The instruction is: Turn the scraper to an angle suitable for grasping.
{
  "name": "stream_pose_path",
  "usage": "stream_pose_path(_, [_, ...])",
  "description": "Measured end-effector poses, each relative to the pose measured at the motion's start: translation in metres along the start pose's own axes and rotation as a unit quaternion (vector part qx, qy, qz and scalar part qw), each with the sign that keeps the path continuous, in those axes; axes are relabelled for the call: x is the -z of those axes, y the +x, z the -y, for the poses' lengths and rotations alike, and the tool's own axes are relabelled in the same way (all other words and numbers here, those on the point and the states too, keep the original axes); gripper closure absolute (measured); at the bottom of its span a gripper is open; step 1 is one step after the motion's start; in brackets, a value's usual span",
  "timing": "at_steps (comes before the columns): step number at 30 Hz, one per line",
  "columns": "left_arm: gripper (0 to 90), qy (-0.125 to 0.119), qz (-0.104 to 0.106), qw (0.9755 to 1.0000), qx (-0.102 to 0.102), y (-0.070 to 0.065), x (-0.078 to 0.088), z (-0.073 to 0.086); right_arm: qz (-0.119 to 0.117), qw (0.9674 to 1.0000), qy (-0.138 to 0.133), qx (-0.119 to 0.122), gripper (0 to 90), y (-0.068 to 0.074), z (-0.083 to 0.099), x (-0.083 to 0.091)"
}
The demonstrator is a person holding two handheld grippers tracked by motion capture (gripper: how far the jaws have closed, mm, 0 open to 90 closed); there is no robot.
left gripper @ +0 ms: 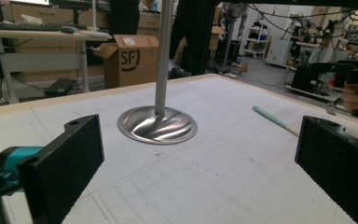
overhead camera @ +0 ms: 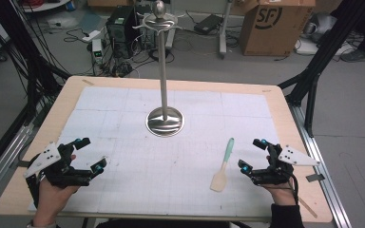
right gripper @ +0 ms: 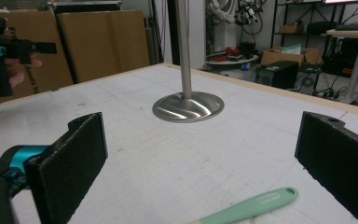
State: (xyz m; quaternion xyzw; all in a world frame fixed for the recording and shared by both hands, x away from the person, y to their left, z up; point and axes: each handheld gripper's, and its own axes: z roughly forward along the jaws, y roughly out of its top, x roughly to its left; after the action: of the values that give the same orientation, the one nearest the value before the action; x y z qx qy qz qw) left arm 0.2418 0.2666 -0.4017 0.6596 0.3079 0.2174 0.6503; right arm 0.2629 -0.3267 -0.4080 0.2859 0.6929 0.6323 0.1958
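left gripper (overhead camera: 89, 154): lower left of the high view, jaws spread wide, nothing between them, hovering over the white mat (overhead camera: 138, 171)
right gripper (overhead camera: 253, 154): lower right of the high view, jaws released and wide apart, empty
spatula (overhead camera: 223, 164): flat on the mat just left of the right gripper, cream blade toward the bottom of the frame, mint handle pointing up-frame; in the right gripper view the handle (right gripper: 256, 205) lies low between the jaws, untouched
stand (overhead camera: 164, 121): steel base at mid-frame beyond both grippers, pole upright, hooks at the top
table (overhead camera: 285, 118): wooden rim around the mat
cardboard box (overhead camera: 275, 23): upper right, on the floor
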Motion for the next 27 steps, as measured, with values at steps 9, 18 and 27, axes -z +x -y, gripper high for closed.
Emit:
stream_pose_path(9, [1.7,-0.001,-0.003,1.0,0.004,0.0,0.001,0.0,0.01,0.9996,0.025,-0.005,1.2,-0.001,0.003,-0.004])
stream_pose_path(18, [1.7,0.006,-0.008,0.9999,0.007,0.002,-0.001,0.001,0.032,0.9981,0.05,-0.017,12.6,-0.006,0.006,-0.008])
stream_pose_path(27, [1.7,0.003,-0.016,0.9998,0.008,0.002,0.0,0.002,0.03,0.9957,0.074,-0.046,50.9,-0.019,0.01,-0.007])
